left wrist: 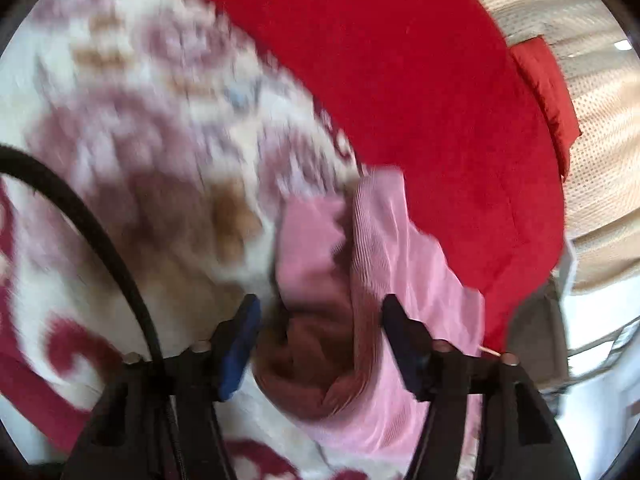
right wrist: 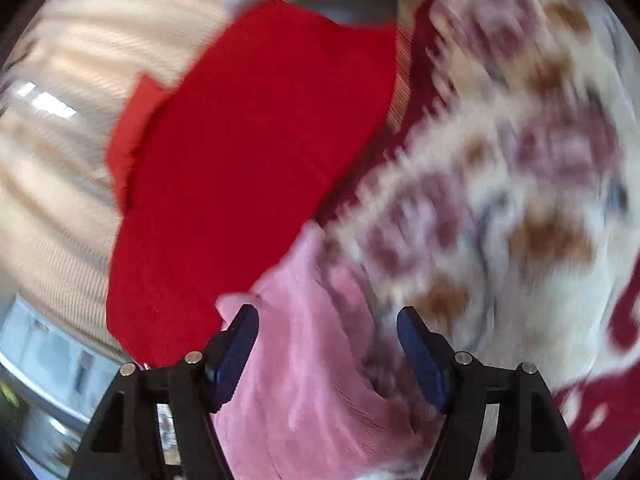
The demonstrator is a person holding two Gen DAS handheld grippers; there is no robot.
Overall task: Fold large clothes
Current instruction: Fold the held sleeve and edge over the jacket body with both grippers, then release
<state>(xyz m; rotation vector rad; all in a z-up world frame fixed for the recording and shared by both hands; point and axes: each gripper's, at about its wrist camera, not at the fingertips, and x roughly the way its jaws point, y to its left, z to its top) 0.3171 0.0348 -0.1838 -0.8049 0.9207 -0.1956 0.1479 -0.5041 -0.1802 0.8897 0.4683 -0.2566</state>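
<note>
Pink garment (left wrist: 384, 248) lies bunched on a floral blanket (left wrist: 132, 128), w/ a red cloth (left wrist: 400, 80) just beyond it, prob. a bed or sofa, can't tell which.

Left gripper (left wrist: 320, 312): jaws apart, a thick fold of pink fabric sits between them, but pads don't look pressed on it.

Right gripper (right wrist: 328, 320): jaws apart too, over the garment's other end (right wrist: 304, 360), nothing pinched.

Both views badly blurred, so exact contact is unclear. My read: one gripper per end so the cloth can be lifted and spread evenly before folding; fold itself not yet made.
</note>
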